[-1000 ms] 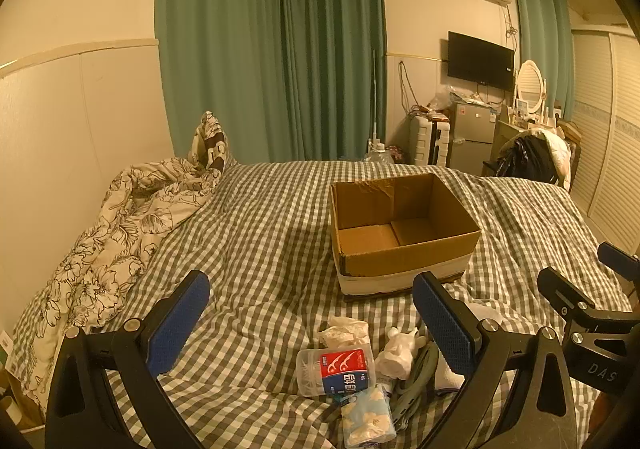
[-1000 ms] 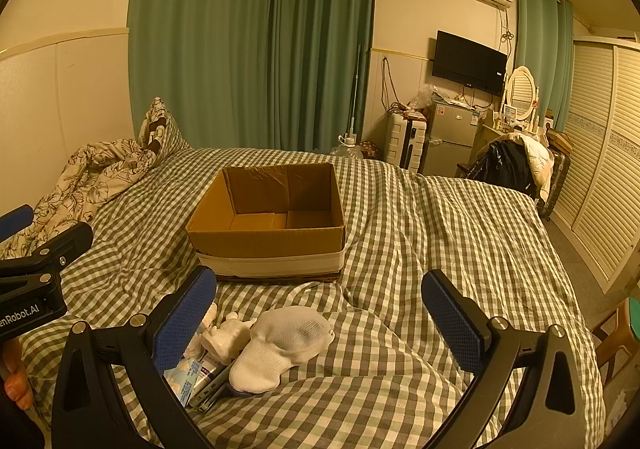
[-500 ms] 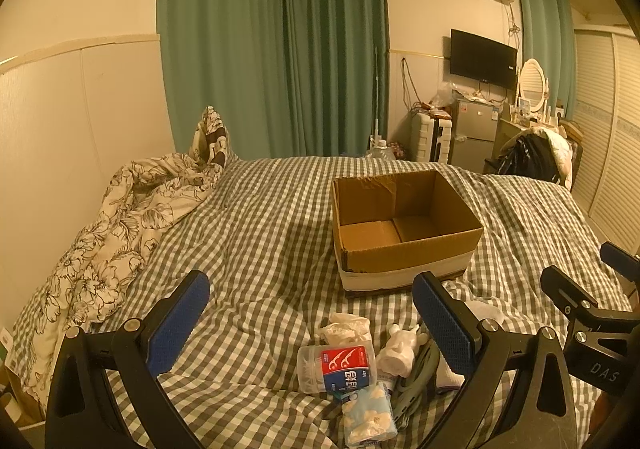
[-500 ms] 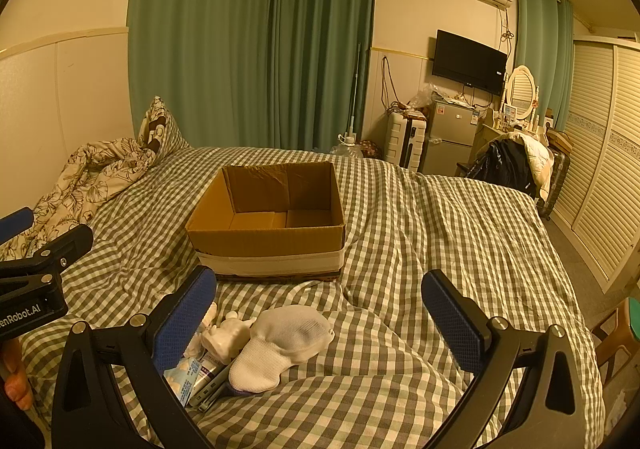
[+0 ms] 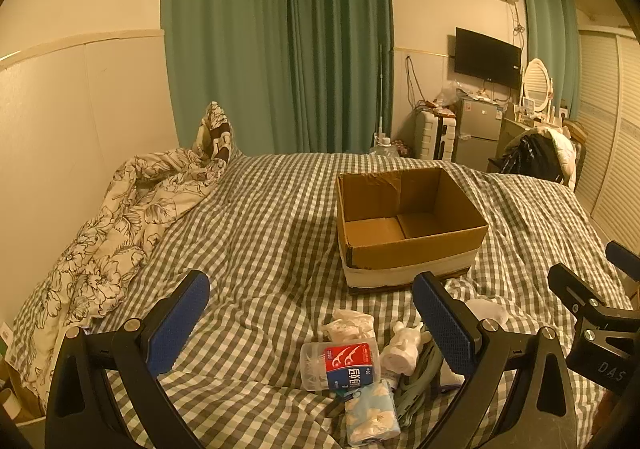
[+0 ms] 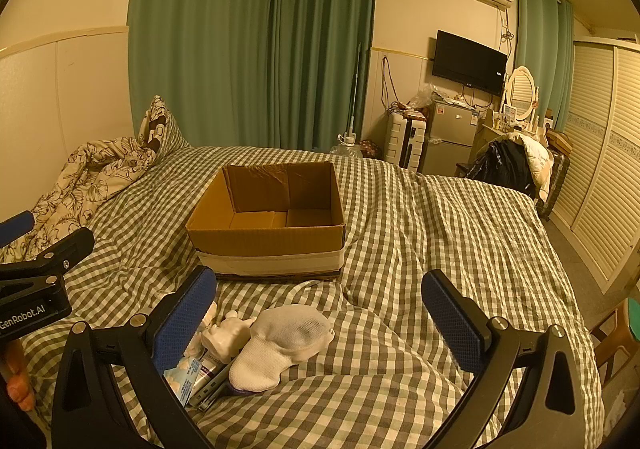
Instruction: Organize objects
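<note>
Both tongs gape wide, holding nothing — the left gripper (image 5: 310, 323) over a clear floss-pick tub with a red label (image 5: 340, 365), the right gripper (image 6: 320, 319) beside a white sock (image 6: 282, 341). Pre-grasp, I judge; next, lower, clench, carry ahead into the empty brown cardboard box (image 6: 266, 235).

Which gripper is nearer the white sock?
Right. The right gripper hovers open with the sock between its fingers; the left gripper, also open, sits further left, over the floss box.

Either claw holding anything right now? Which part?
Nothing held. Left claw and right claw are both open, above the sock and clutter.
</note>
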Tool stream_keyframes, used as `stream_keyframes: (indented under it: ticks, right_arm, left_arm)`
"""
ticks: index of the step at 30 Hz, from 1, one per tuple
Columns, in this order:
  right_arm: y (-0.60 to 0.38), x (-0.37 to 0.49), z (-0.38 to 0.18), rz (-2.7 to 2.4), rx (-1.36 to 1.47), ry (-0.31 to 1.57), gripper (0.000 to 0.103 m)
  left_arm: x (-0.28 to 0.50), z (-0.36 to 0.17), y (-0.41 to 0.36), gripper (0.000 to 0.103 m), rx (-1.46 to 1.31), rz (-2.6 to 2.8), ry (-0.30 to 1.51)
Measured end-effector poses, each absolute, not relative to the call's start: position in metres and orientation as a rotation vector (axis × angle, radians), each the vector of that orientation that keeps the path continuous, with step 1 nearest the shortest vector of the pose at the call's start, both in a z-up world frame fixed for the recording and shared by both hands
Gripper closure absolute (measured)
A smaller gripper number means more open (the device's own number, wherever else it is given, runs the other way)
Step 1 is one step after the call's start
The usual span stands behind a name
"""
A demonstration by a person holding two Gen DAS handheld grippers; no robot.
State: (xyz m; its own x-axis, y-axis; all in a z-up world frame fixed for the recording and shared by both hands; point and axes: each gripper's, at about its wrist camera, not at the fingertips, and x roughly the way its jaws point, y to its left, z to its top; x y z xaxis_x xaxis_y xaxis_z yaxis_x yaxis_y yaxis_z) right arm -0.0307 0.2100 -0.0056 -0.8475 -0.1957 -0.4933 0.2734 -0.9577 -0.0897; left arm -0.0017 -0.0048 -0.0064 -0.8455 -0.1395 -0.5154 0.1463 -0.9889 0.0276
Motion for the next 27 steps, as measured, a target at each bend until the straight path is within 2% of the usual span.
stream_keyframes:
  ticks: [14, 27]
  right_arm:
    - [0.21, -0.046, -0.026, -2.786, 0.818, 0.235, 0.0]
    - [0.195, -0.073, -0.073, -2.692, 1.062, 0.295, 0.0]
  left_arm:
    - [-0.019, -0.035, -0.006, 0.0, 0.928, -2.821, 0.025]
    - [-0.036, -0.134, 0.011, 0.0, 1.414, -2.718, 0.0]
